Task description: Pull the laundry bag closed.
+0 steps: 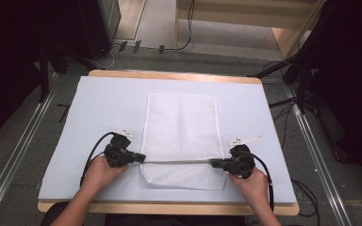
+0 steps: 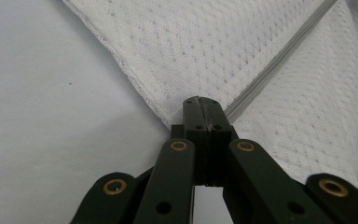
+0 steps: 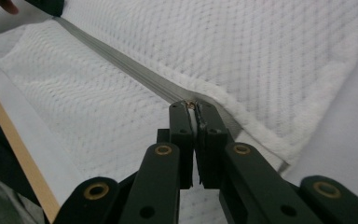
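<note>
the person's forearms are cut off at the bottom edge of the high view, and the near rim of the worktop [image 1: 169, 207] is partly covered by them. the zipper's pull is hard to make out; in the right gripper view a small coppery glint sits between the jaw tips, too small to identify. counted: one white mesh bag [image 1: 181, 127], one grey zipper [image 1: 176, 161] running across it, two grippers, two hands, one pale sheet [image 1: 99, 103] over the worktop. the mesh bag lies flat at the middle of the sheet, long side running away from the person, with the zipper near its closer end. the left gripper [image 1: 141, 158] [image 2: 203, 103] lies level, pointing inward from the bag's left edge, jaws closed tight on the zipper's left end where fabric and tape meet. the right gripper [image 1: 213, 163] [image 3: 192, 107] mirrors it from the right edge, jaws pinched on the zipper's right end. the zipper shows as a taut straight line between the two. the left hand [image 1: 99, 172] and right hand [image 1: 252, 181] each wrap their gripper from behind, low over the sheet.
</note>
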The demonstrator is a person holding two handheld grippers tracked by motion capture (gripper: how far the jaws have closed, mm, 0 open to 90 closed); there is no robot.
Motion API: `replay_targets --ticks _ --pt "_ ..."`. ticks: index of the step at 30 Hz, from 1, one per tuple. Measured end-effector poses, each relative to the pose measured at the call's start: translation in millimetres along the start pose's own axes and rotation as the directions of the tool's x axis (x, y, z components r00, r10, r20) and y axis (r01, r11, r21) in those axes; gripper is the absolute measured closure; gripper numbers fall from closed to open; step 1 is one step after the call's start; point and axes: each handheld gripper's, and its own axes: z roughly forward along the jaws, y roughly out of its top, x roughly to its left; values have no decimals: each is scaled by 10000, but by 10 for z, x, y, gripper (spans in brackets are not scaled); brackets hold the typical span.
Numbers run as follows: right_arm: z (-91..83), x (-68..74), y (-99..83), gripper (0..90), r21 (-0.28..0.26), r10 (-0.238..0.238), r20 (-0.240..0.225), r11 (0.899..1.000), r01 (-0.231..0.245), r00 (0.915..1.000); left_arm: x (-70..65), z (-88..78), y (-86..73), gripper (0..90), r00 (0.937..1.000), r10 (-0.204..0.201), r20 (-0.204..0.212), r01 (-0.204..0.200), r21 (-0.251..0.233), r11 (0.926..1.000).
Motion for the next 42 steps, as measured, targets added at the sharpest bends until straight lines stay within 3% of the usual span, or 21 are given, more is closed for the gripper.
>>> replay_targets --ticks 2,16,17,18,19,21,24,27,35,39,41,42 --pt "-45 -27 -12 889 -89 179 -3 9998 -179 9998 0 0 0 900 10000 -4 3 4 1 10000" --pt "-108 -82 -73 890 0 255 119 9997 -255 9996 -3 -2 -8 900 10000 3 -35 -4 -43 10000" --pt "-122 -90 -75 890 20 246 186 9997 -247 9995 -1 -5 -8 900 10000 13 -37 -13 -28 10000" --pt "-138 -94 -78 891 93 278 757 9995 -286 9967 2 -6 -9 900 10000 -15 -28 15 -21 10000" --pt "-192 -167 -98 890 82 437 776 9990 -444 9960 1 -5 -7 900 10000 12 -25 -12 -14 10000" --pt "-285 -279 -142 890 -321 1109 168 9934 -1103 9937 2 -2 -7 900 10000 4 -7 -4 -31 10000" --pt "-255 -220 -136 889 -104 685 618 9976 -680 9957 6 -4 -4 900 10000 -14 -1 14 3 10000" --pt "-264 -277 -136 889 -249 864 277 9960 -858 9959 5 -4 -3 900 10000 -12 -4 12 5 10000" --pt "-225 -313 -126 885 -213 771 -81 9968 -773 9970 -8 -5 -3 900 10000 56 -45 -57 -46 10000" --pt "-228 -291 -131 868 -323 386 -41 9987 -387 9992 -21 -14 11 900 9998 170 -95 -169 25 9999" --pt "-229 -286 -131 794 -399 208 -42 9990 -210 9998 -27 -25 23 825 9997 176 169 -176 -6 9998" --pt "-233 -280 -129 768 -484 201 40 9986 -199 9998 -36 -31 27 799 9996 265 99 -265 2 9996"
